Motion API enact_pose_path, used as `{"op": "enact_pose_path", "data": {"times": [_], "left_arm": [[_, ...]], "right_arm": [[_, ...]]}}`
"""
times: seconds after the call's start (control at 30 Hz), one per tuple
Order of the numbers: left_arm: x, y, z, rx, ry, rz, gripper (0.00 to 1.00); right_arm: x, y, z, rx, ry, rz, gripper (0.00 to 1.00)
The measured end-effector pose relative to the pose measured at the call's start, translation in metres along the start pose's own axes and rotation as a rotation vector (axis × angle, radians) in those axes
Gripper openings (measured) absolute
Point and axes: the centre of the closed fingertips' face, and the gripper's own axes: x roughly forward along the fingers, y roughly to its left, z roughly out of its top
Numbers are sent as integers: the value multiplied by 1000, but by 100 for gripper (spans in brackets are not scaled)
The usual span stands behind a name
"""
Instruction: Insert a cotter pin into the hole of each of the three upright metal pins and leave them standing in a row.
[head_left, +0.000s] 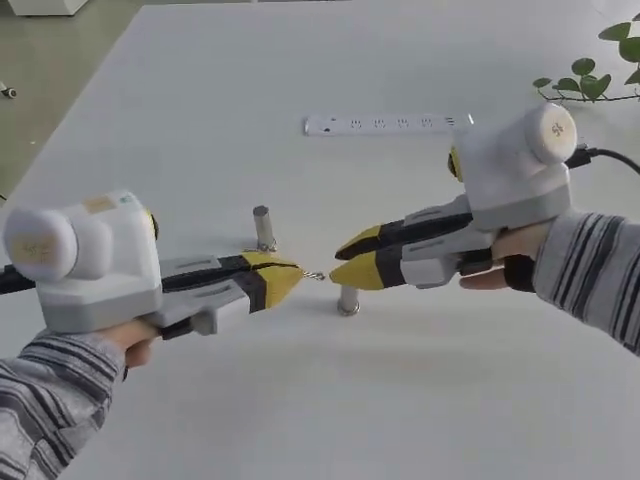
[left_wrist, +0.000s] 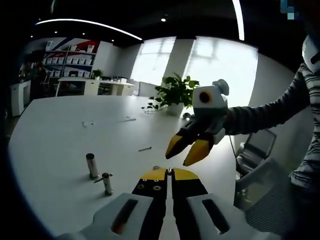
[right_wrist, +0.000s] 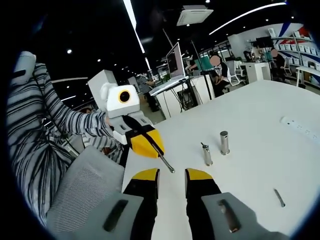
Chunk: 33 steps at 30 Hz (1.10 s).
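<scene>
Two upright metal pins stand on the white table (head_left: 300, 400), one further back (head_left: 264, 227) and one nearer (head_left: 348, 300). In the left gripper view, the closer pin (left_wrist: 107, 183) has a thin cotter pin through its top, and the other pin (left_wrist: 91, 166) is bare. My left gripper (head_left: 298, 272) is shut on a cotter pin (head_left: 314, 275) that sticks out past its tips, above the table. My right gripper (head_left: 340, 266) faces it tip to tip, open, with nothing between its jaws. A loose cotter pin (right_wrist: 279, 197) lies on the table.
A white power strip (head_left: 388, 124) lies flat at the back of the table. Green plant leaves (head_left: 590, 80) reach in at the far right. Office chairs (left_wrist: 255, 150) stand past the table edge.
</scene>
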Motion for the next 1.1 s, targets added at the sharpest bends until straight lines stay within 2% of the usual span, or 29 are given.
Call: {"op": "enact_pose_path", "data": {"times": [0.17,0.23,0.33,0.53,0.87,1.0,1.1], "left_arm": [[-3,-8,3,7,-15,-33,0],[-4,-13,5,-11,-28,-62,0],[-4,-15,3,-6,-21,-77,0],[-5,-22,6,-20,-44,-113,0],[-3,-33,5,-22,-43,-161,0],[-3,-35,4,-29,-42,-167,0],[-3,-35,3,-31,-43,-171,0]], "right_arm": [[1,9,1,6,-4,47,16],[1,11,1,5,-2,56,16],[2,15,0,11,-2,82,15],[5,27,-5,11,18,144,11],[6,33,-4,-3,20,177,2],[6,35,-6,-33,35,181,0],[5,36,-7,-114,45,175,0]]}}
